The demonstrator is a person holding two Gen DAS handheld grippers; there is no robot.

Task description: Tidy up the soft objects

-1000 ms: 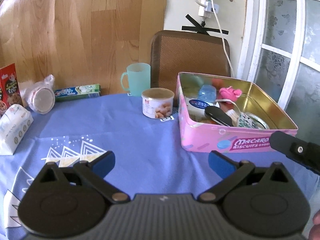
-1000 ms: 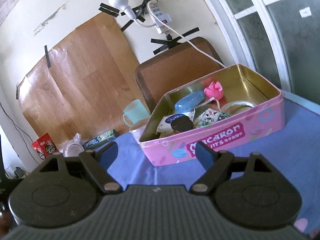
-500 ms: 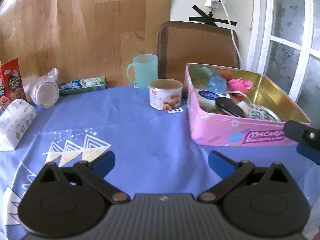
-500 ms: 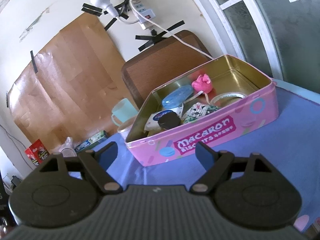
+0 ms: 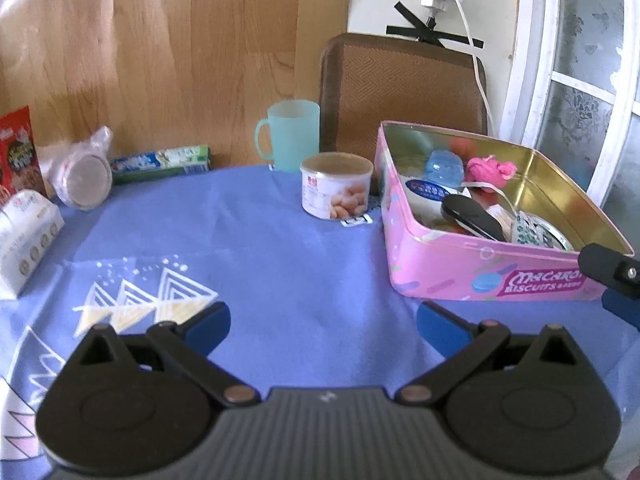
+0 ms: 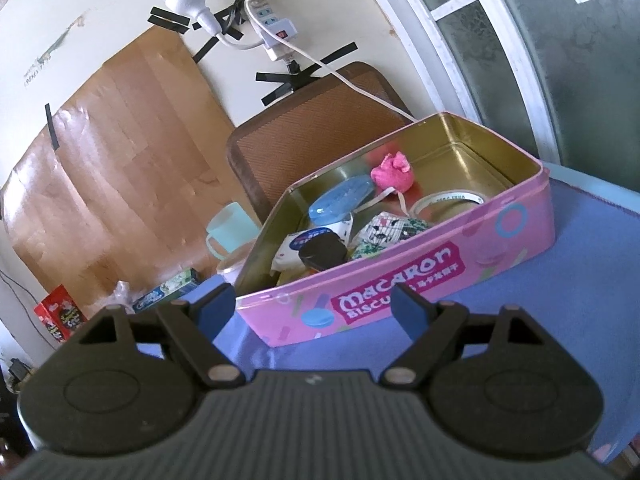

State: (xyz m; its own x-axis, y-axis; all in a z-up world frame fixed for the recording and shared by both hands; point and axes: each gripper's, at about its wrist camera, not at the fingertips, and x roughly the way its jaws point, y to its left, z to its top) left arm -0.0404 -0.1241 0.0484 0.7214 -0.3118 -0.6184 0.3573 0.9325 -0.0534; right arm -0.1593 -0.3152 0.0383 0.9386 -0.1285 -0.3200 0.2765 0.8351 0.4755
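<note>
While both grippers hang empty, fingers spread: approach step. Right gripper (image 6: 312, 308) faces pink tin (image 6: 400, 300) just ahead; left gripper (image 5: 322, 320) over bare blue surface (image 5: 280, 264). Next likely: reach into tin, pinch pink soft toy (image 6: 392, 172).

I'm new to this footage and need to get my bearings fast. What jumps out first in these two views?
The open pink biscuit tin dominates, sitting on the blue tablecloth ahead of the open right gripper. Inside it, a fluffy pink soft toy lies toward the back, behind a blue case and a roll of tape. Left of the tin stand a snack tub and a mint cup.
</note>
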